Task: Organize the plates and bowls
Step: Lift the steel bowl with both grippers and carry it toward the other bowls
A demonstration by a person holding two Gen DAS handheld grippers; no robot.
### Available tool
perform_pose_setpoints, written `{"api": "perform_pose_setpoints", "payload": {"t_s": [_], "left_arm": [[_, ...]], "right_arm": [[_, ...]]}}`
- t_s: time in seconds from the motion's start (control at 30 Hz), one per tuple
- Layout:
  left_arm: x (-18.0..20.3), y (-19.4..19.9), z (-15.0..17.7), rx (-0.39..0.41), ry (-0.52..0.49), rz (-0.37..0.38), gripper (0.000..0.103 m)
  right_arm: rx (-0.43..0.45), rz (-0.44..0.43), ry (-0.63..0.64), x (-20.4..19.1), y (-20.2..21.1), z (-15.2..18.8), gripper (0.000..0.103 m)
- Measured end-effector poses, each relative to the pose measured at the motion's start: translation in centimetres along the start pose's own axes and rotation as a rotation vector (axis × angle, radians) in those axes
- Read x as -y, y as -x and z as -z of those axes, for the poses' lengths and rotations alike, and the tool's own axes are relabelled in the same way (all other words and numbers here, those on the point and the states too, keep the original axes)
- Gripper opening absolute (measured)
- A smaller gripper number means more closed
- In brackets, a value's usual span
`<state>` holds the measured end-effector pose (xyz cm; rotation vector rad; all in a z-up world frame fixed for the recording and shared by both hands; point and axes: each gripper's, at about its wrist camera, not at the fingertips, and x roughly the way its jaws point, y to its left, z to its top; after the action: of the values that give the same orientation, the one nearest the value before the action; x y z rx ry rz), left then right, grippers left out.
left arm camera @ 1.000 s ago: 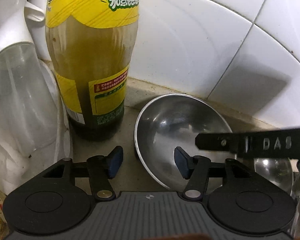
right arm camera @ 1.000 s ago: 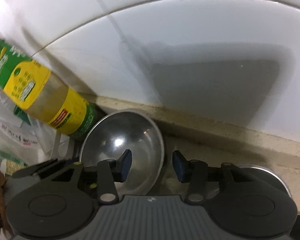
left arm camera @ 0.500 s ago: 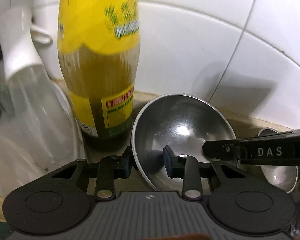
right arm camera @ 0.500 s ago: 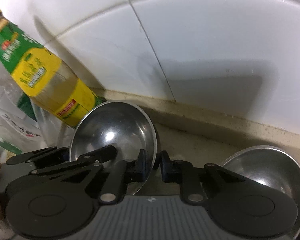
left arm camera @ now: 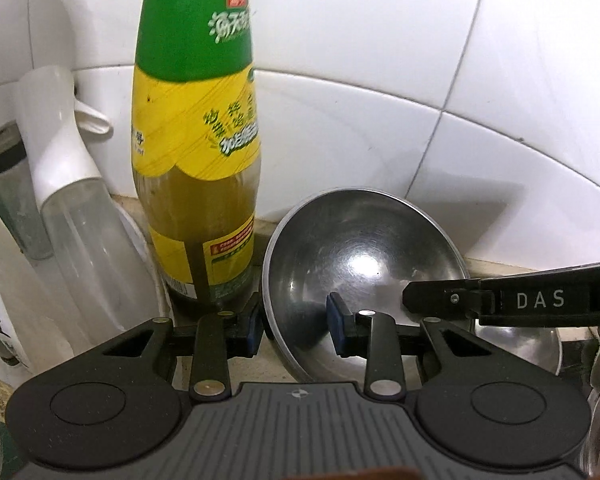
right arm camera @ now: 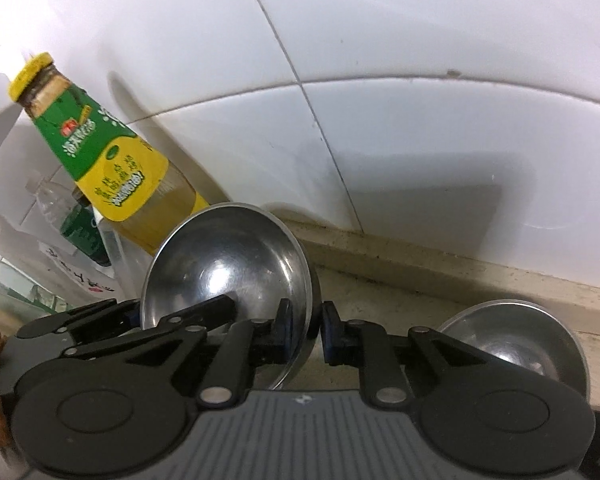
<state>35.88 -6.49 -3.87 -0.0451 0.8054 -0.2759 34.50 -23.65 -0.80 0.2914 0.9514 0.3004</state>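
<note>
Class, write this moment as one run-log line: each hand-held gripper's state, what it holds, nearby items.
left hand-held gripper: shut on steel bowl | right hand-held gripper: shut on same bowl rim | second bowl on counter | bottle beside

Bowl (left arm camera: 364, 256): polished metal, mirror-glossy, faintly scuffed. Second bowl (right arm camera: 512, 344): same shiny metal. Bottle (left arm camera: 196, 184): clear plastic, glossy printed label. Wall tiles (right arm camera: 420, 40): white, glazed, smooth. Surface (right arm camera: 380, 292): matt, speckled stone. Both grippers: matt black plastic.

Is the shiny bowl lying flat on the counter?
No, the steel bowl is tipped up on its edge, its rim pinched by the right gripper and the left gripper.
</note>
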Motion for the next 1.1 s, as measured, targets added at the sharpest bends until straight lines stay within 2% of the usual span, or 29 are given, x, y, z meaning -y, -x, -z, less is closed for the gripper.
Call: {"api": "perform_pose_setpoints", "payload": {"t_s": [0.47,0.73,0.83,1.1], "left_arm": [[1.3,3.7,1.0,0.074,-0.047,0.036,0.043],[2.0,6.6,1.9,0.105,-0.079,0.072,0.043],[3.0,9.0,2.1,0.119,-0.098,0.08,0.044],[4.1,11.5,2.9,0.141,-0.128,0.104,0.045]], "right_arm": [[0.046,0.011,0.005,-1.2,4.9,1.9,0.016],[0.083,0.03,-0.001,-2.0,8.1,3.4,0.016],[0.089,0.039,-0.004,-2.2,8.9,4.0,0.016],[0.104,0.056,-0.007,-3.1,11.0,5.9,0.017]]}}
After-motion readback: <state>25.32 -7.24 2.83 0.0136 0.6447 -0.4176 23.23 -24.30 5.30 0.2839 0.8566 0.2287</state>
